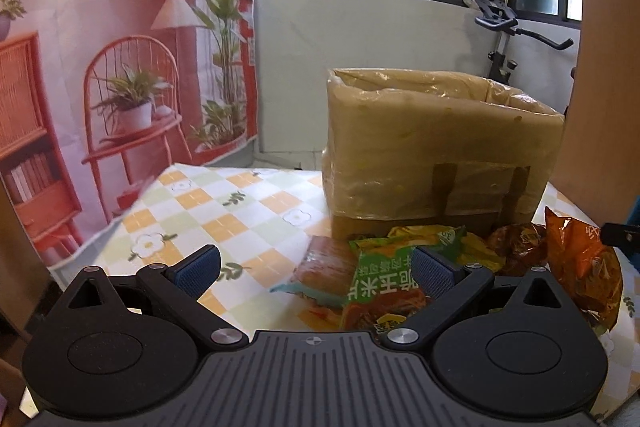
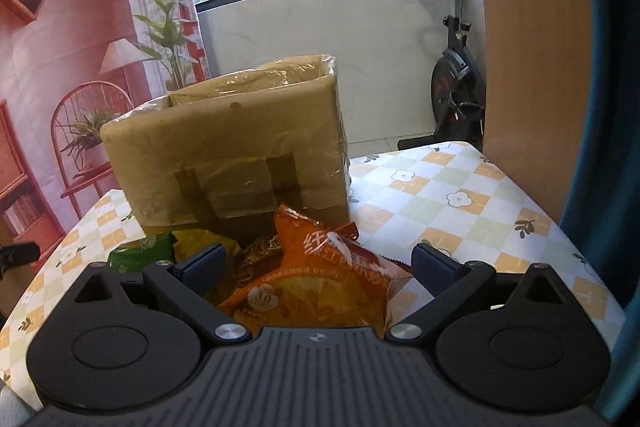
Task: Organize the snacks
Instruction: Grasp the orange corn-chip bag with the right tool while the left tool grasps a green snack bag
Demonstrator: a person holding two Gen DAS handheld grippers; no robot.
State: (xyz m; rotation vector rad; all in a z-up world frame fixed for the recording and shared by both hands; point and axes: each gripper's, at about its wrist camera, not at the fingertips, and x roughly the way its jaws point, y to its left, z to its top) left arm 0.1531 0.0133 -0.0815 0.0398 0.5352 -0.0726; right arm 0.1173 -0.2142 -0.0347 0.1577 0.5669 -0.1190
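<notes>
A tape-wrapped cardboard box [image 1: 436, 147] with an open top stands on the table; the right wrist view shows the cardboard box [image 2: 232, 151] too. Snack packets lie in a heap in front of it: a green packet [image 1: 380, 279], a brown cake bar [image 1: 324, 267], a dark red-brown packet [image 1: 516, 247] and an orange packet [image 1: 580, 267]. My left gripper [image 1: 316, 267] is open above the table, its right finger over the green packet. My right gripper [image 2: 320, 263] is open, its fingers either side of the orange packet [image 2: 328, 279], not closed on it.
The table [image 1: 208, 211] wears a checked cloth with flowers. Bare cloth [image 2: 460, 211] lies right of the box. A wooden panel [image 2: 532, 47] rises at the table's right side. An exercise bike [image 2: 456, 75] stands behind, a printed backdrop [image 1: 100, 67] on the left.
</notes>
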